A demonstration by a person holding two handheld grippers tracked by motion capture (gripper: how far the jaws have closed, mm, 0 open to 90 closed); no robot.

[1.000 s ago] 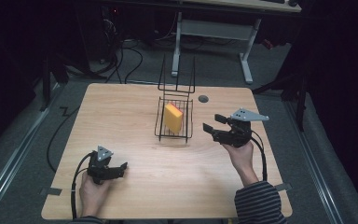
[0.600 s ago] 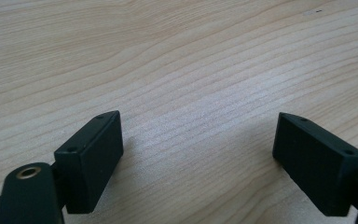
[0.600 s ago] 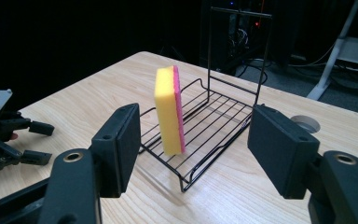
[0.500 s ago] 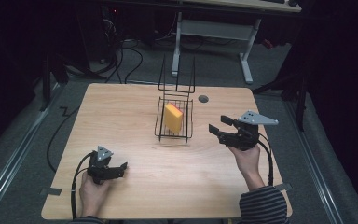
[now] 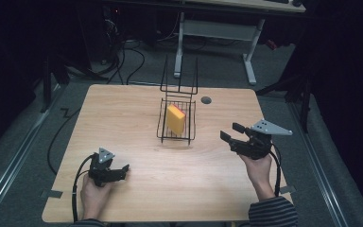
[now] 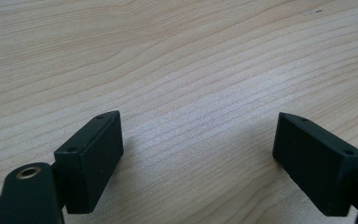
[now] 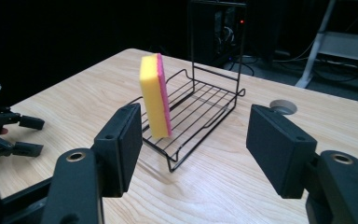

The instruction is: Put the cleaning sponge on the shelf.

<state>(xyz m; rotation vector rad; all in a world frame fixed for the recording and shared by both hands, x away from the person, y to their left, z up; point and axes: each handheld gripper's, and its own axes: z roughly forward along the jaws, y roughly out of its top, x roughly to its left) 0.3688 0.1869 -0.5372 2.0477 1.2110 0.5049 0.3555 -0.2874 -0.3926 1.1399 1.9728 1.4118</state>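
Here: yellow-pink sponge (image 7: pixel 155 97) upright in wire rack (image 7: pixel 200 122); right tool (image 7: pixel 193 144) closing, empty; left tool (image 6: pixel 200 163) agape, empty.

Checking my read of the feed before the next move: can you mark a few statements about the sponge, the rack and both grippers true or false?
1. The yellow sponge stands on edge inside the black wire rack. True.
2. The right gripper is clamped on the sponge. False: its jaws have just been closing but stand apart with nothing between them, away from the rack.
3. The left gripper sits low at the near left of the table, jaws open. True.
4. The sponge lies flat on the bare table. False: it is upright in the rack.
5. The left gripper holds the rack. False: it holds nothing and sits well away from the rack.
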